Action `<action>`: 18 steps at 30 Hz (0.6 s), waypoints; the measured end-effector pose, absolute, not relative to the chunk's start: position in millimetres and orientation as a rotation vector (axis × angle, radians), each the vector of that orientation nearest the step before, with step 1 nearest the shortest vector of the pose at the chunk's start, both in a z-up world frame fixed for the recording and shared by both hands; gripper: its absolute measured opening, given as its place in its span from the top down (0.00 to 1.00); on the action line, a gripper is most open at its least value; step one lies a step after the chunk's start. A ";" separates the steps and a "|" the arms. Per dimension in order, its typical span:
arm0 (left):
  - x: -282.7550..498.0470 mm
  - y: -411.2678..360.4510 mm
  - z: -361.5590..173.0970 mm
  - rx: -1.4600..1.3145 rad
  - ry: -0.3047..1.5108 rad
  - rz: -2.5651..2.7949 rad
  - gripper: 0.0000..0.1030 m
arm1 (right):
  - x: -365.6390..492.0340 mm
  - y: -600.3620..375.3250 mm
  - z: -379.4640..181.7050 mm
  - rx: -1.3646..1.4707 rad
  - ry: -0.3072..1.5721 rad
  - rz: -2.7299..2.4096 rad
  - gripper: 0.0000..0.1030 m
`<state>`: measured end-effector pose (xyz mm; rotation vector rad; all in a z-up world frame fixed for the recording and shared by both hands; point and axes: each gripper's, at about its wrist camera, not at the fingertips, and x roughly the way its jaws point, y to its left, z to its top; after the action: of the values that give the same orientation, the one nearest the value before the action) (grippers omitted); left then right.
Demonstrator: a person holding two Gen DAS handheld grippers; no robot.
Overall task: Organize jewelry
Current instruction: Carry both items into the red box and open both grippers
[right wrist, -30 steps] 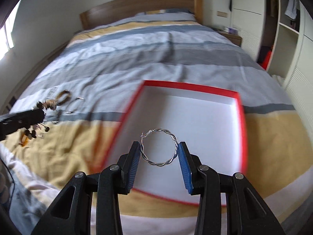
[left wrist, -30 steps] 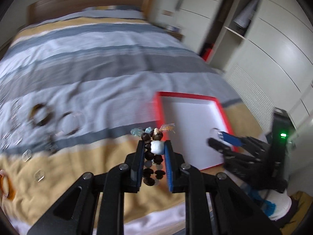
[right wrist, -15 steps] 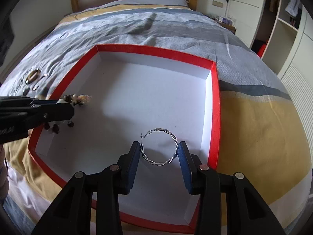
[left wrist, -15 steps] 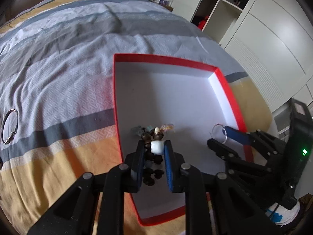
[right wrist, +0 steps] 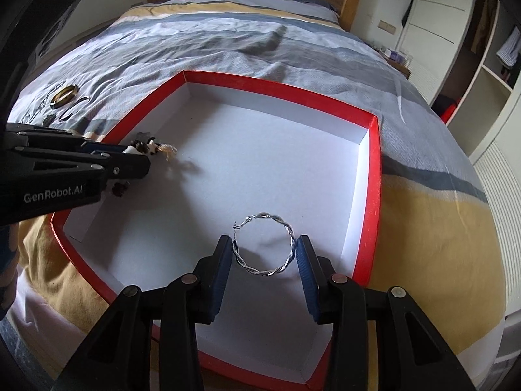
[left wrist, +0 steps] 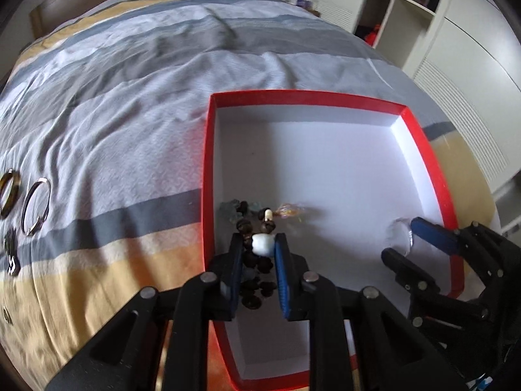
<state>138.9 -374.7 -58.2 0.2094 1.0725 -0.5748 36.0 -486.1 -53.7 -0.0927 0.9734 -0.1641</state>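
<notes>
Looking along the left gripper point(left wrist: 259, 249), I see its two blue-padded fingers clamped on a white bead of a beaded bracelet point(left wrist: 257, 244), whose dark brown beads dangle between and below them. It hangs just inside the left wall of a red box point(left wrist: 423, 150) with a white floor, which lies on the striped bed point(left wrist: 130, 104). Out on the bedcover to the left lie a silver ring point(left wrist: 36, 206) and a brownish bangle point(left wrist: 8, 197), side by side (a few smaller pieces near them are too blurred to name). The right gripper point(left wrist: 402, 236) reaches in over the box's right side, something silvery and blurred between its fingers.

From the right wrist view, the right gripper point(right wrist: 263, 254) is closed on a twisted silver hoop earring point(right wrist: 265, 249), one finger pressing each side, above the box floor near the right wall point(right wrist: 373, 195). The left gripper point(right wrist: 138, 156) comes in from the left with the bracelet point(right wrist: 146, 147) at its tip, over the box's left edge. Beyond it, the bangle point(right wrist: 64, 95) rests on the bed point(right wrist: 228, 32).
</notes>
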 end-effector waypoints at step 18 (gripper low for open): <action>144.4 -347.7 -50.6 0.167 1.073 -0.376 0.82 | 67.2 -469.6 -53.6 -0.134 0.971 -0.042 0.61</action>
<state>144.4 -347.7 -50.6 0.1670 1.0733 -0.3762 67.2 -469.6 -53.6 -0.1341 0.9713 -0.0424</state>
